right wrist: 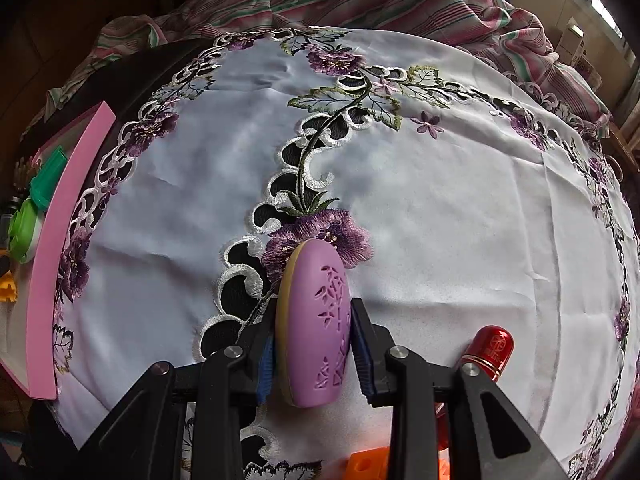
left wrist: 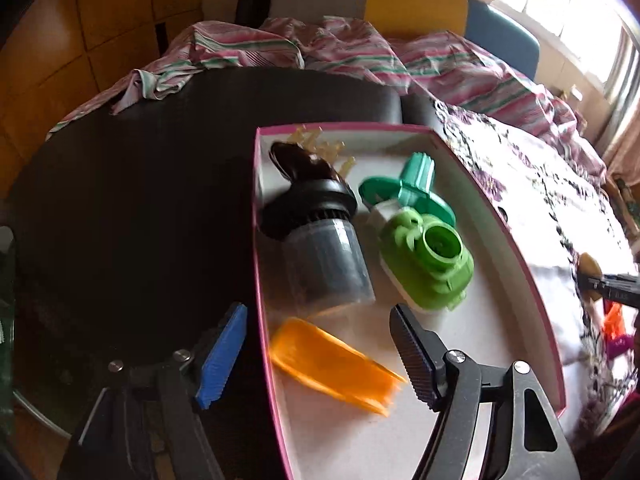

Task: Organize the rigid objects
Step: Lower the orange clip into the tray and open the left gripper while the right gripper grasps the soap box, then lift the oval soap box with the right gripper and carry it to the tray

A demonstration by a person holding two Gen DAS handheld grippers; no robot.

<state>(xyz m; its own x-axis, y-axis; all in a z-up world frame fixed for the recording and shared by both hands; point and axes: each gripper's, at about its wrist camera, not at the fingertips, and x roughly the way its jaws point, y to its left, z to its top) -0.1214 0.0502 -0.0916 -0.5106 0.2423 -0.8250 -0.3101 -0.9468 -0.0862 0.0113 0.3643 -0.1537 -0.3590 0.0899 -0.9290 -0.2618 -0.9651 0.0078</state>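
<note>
A pink-rimmed box [left wrist: 500,216] with a white floor holds a grey bottle with a black cap [left wrist: 320,248], a light green lid piece [left wrist: 432,264], a darker green part [left wrist: 412,184] and a blurred orange flat piece [left wrist: 332,364]. My left gripper [left wrist: 320,360] is open above the orange piece and touches nothing. Its blue pad [left wrist: 220,360] hangs outside the box's left wall, its black pad [left wrist: 416,356] inside. My right gripper [right wrist: 314,344] is shut on a purple oval object [right wrist: 316,320] with a cut-out leaf pattern, just over the embroidered cloth [right wrist: 440,200].
A red capped cylinder [right wrist: 490,350] lies right of the right gripper, and an orange block [right wrist: 372,466] lies below it. The box's pink wall [right wrist: 76,216] stands at the cloth's left edge. A dark table [left wrist: 140,200] lies left of the box. Striped fabric [left wrist: 340,52] is heaped behind.
</note>
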